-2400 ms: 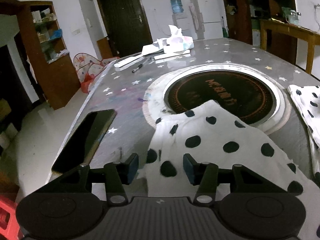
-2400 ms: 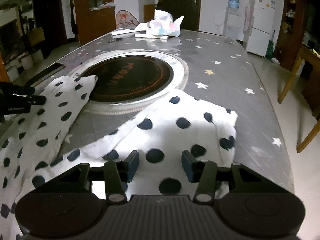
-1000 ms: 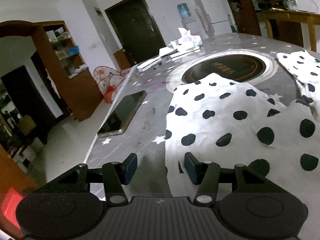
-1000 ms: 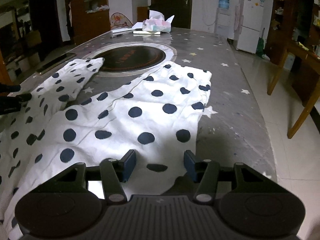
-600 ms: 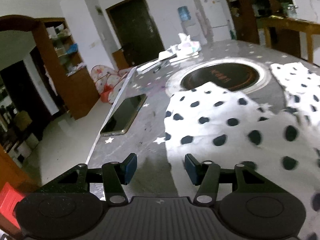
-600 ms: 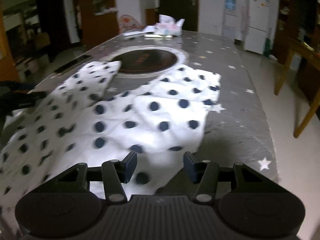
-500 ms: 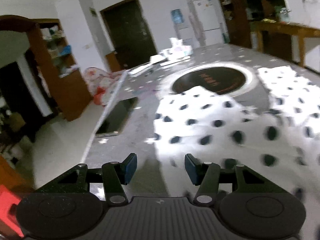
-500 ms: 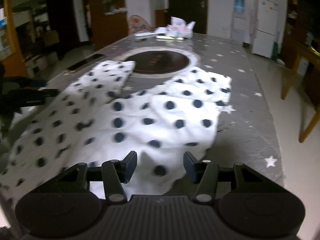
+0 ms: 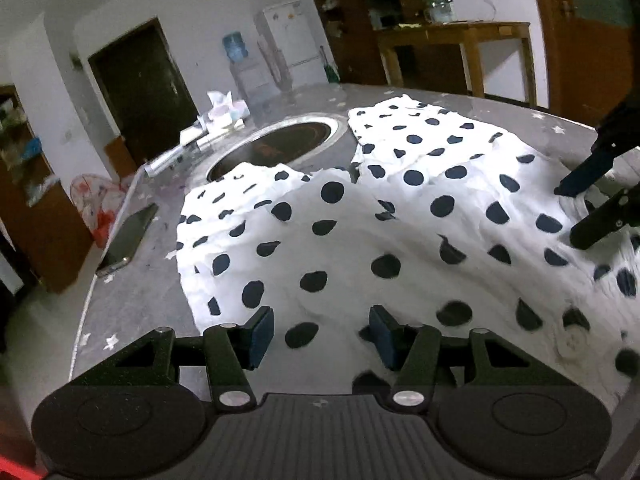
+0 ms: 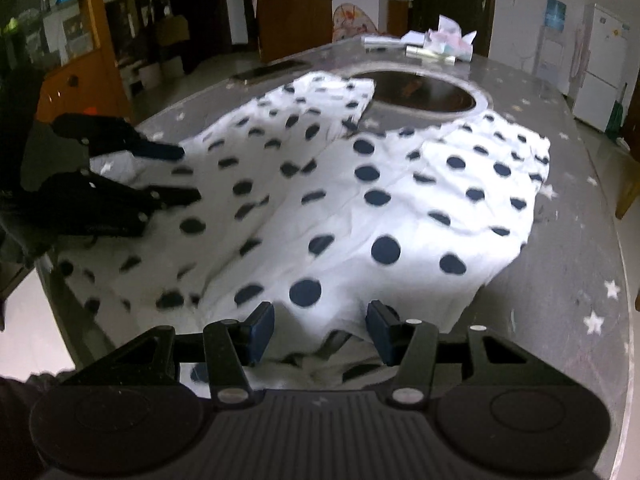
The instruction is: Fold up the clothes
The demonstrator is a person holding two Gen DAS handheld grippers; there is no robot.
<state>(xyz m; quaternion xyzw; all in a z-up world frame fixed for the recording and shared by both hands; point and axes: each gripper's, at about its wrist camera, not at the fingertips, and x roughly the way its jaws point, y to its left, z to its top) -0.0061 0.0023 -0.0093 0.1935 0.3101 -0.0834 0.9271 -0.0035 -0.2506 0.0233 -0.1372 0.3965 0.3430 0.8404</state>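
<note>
Both the left gripper [image 9: 321, 336] and the right gripper [image 10: 320, 332] stood released, fingers parted over the near hem of the polka-dot garment [image 10: 360, 208]; bare table [image 10: 568, 264] lay beyond its right edge.

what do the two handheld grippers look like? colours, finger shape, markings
Both match. The left gripper and right gripper have a matte black ribbed body with two round caps, black triangulated linkage arms with silver pivot screws, and flat dark-blue pads on the fingertips. A small pale star-like mark sits at the centre of each ribbed body. No cables visible. A dark sleeve shows at the lower left of the right wrist view.
</note>
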